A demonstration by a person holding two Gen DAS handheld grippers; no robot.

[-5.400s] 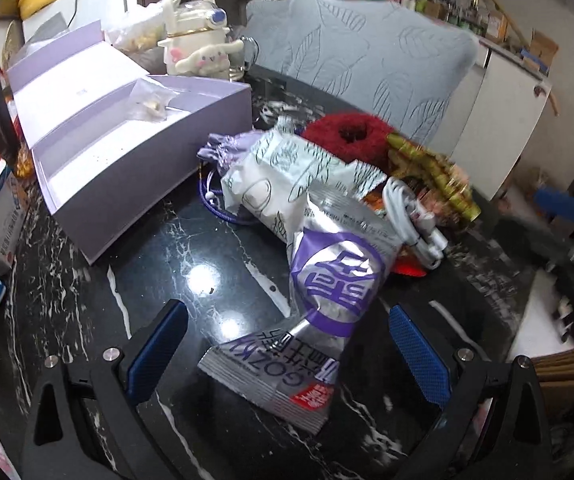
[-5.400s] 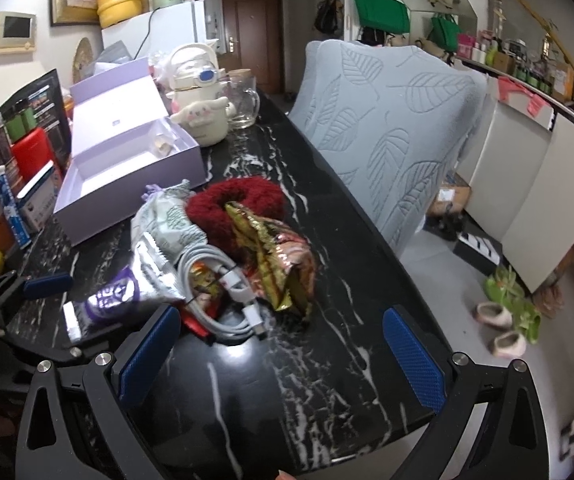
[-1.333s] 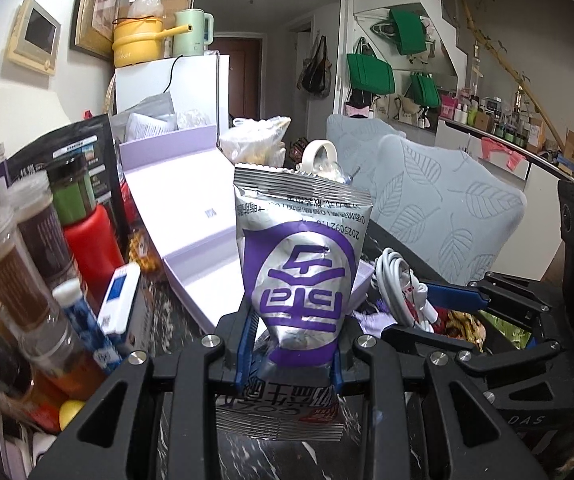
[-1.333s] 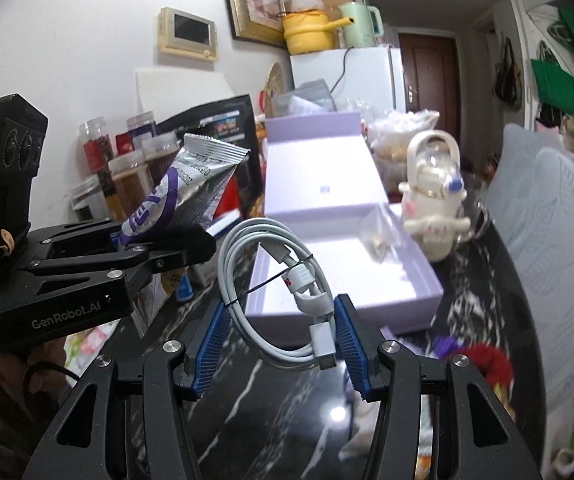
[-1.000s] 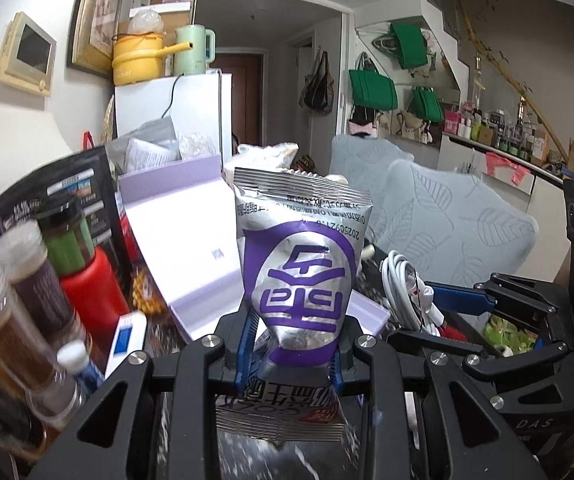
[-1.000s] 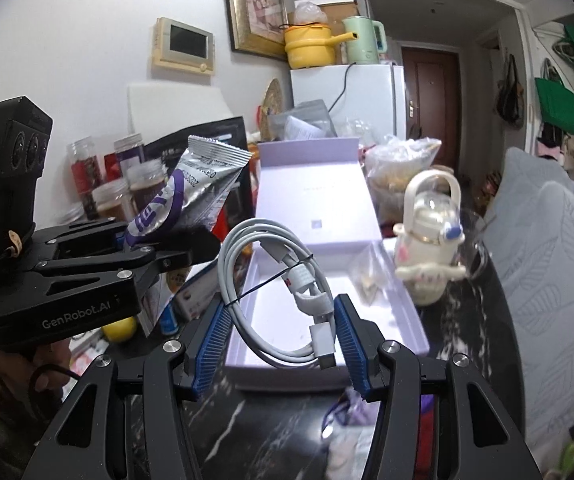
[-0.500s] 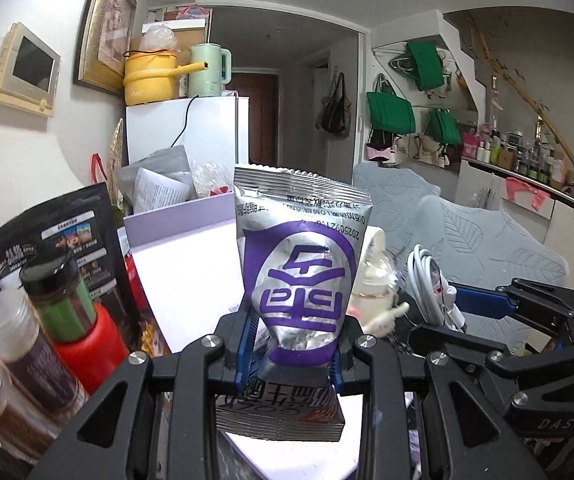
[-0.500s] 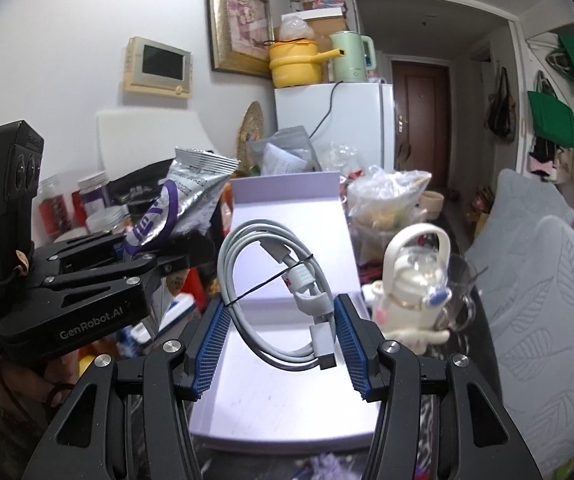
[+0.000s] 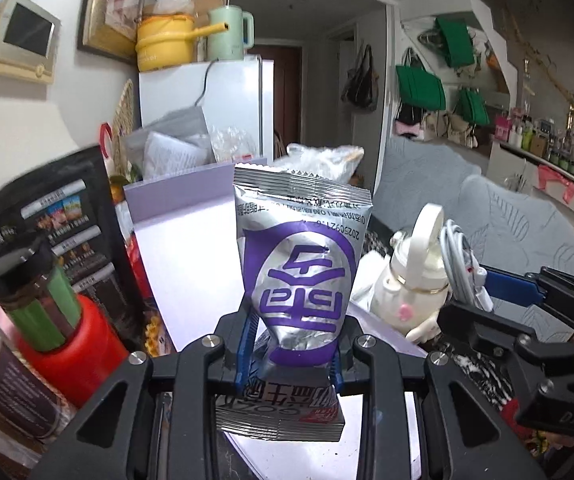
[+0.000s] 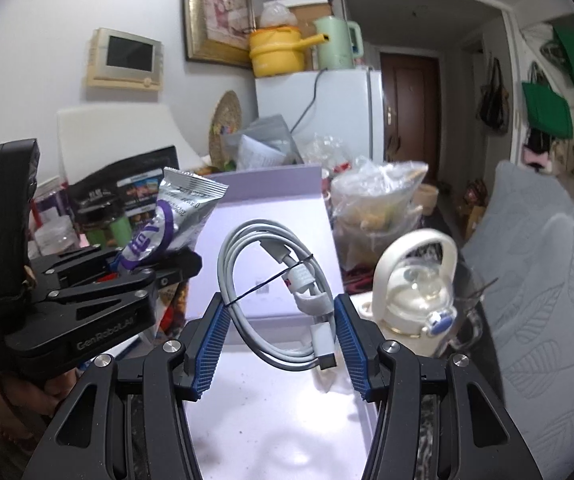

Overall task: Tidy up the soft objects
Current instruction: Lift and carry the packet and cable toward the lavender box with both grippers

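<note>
My left gripper (image 9: 291,354) is shut on a silver and purple snack packet (image 9: 301,276), held upright over the open lilac box (image 9: 191,264). The packet also shows in the right wrist view (image 10: 175,218), at the left. My right gripper (image 10: 281,346) is shut on a coiled white cable (image 10: 277,292), held above the box's white floor (image 10: 287,416). The cable (image 9: 461,258) and the right gripper's blue pad (image 9: 507,286) show at the right of the left wrist view.
A white character kettle (image 10: 417,284) and a glass mug (image 10: 469,320) stand right of the box. Jars and a red bottle (image 9: 71,348) crowd the left. A clear bag (image 10: 371,204) sits behind the box. A grey leaf-pattern cushion (image 10: 547,272) is at the right.
Both grippers have moved forward and over the open lilac box, each still holding its object. The box floor now lies directly under the right gripper.
</note>
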